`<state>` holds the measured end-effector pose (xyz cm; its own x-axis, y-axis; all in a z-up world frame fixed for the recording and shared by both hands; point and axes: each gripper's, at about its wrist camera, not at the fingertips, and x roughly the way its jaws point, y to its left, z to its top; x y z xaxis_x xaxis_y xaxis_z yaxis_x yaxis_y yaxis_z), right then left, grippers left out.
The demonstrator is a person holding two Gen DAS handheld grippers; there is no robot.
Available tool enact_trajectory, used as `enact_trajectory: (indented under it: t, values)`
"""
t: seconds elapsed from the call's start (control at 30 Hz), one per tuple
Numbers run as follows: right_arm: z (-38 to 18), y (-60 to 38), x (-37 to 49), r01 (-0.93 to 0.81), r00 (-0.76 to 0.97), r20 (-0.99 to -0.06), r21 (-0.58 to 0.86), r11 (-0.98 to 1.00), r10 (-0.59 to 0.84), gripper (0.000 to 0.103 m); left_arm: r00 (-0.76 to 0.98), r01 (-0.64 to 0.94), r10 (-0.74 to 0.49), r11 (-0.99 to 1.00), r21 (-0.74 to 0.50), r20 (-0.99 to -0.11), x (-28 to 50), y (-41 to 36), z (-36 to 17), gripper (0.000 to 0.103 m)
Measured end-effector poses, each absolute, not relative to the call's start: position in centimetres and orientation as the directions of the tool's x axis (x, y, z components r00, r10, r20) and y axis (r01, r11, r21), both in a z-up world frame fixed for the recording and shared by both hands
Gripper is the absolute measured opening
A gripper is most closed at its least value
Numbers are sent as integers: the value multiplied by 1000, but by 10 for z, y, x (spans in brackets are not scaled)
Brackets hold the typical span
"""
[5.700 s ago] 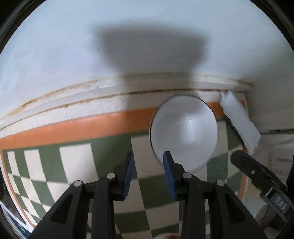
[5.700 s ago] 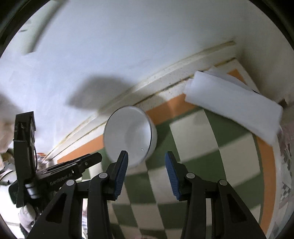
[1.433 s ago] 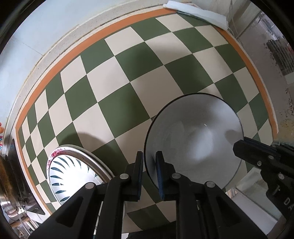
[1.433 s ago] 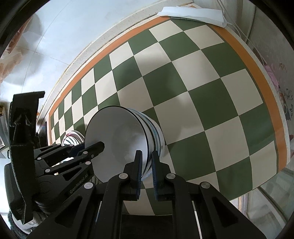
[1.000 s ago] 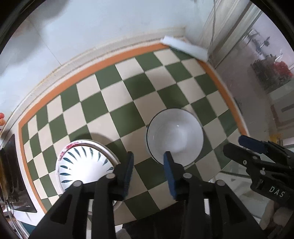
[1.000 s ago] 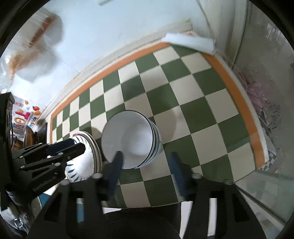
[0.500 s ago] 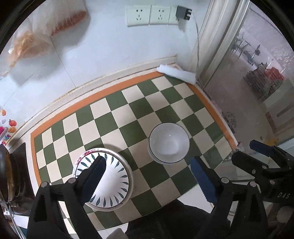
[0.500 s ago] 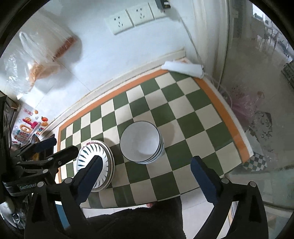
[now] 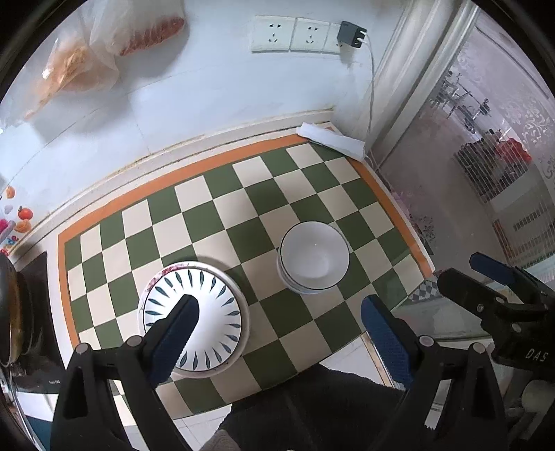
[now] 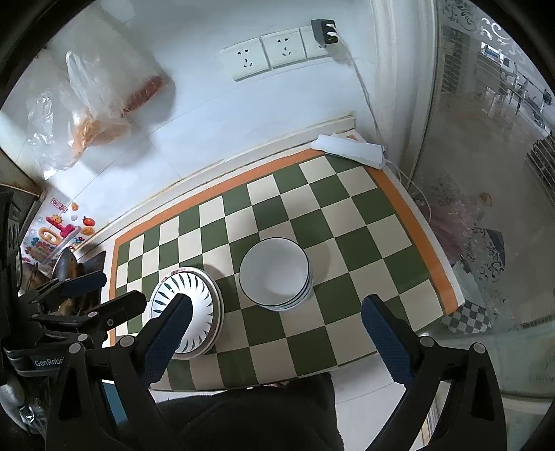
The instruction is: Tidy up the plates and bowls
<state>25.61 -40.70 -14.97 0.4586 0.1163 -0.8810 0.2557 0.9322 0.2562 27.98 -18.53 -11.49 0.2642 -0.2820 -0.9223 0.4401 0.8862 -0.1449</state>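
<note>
Inspector: The left gripper stands wide, its blue pads far apart and nothing between them. Its jaws have just been opening. It hangs well above the table and touches no dish.

Clerk: And the other one?

Inspector: The right gripper is likewise spread wide and empty, its jaws having just been opening too. It hangs above the near edge of the table. In the left wrist view it shows at the right edge; in the right wrist view the left one shows at the left edge.

Clerk: Where are the dishes?

Inspector: The stack of bowls sits on the checkered mat, near the middle and toward the near edge. The bowls are white with a dark rim line, nested upright; the edges of lower bowls show under the top one. Just beside it, to the left, lies the stack of plates, the top plate white with dark leaf-shaped marks around it. The two stacks stand near each other, apart.

Clerk: Surroundings?

Inspector: The mat is green and cream with an orange border. A folded white cloth lies at its far right corner. Wall sockets sit above, with a charger plugged in at the right. A plastic bag hangs on the wall at left. A dark garment of the person shows at the bottom.
</note>
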Motion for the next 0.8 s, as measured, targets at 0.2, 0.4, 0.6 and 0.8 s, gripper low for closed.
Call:
enact_trajectory:
  t: [0.2,0.4,0.6,0.8]
  values:
    - [-162,-405,267,249,427,-893,263,932,138,100,246,414,-267,898,-148,-932,285,-178,-121,96]
    - [-184,-408,284,239,398,-892,327,914,215,100,229,396,-261,905,-156,-938,297,-180,-131,96]
    - [-238,-429,306,264,382,-861,450,853,336,100,199,381,-231,913,-142,-952,331,-197,-177,96]
    - [-319,-453,336,325,305,-865,488,810,399,100,75,358,-227,915,-187,-971,376,-218,-245,96]
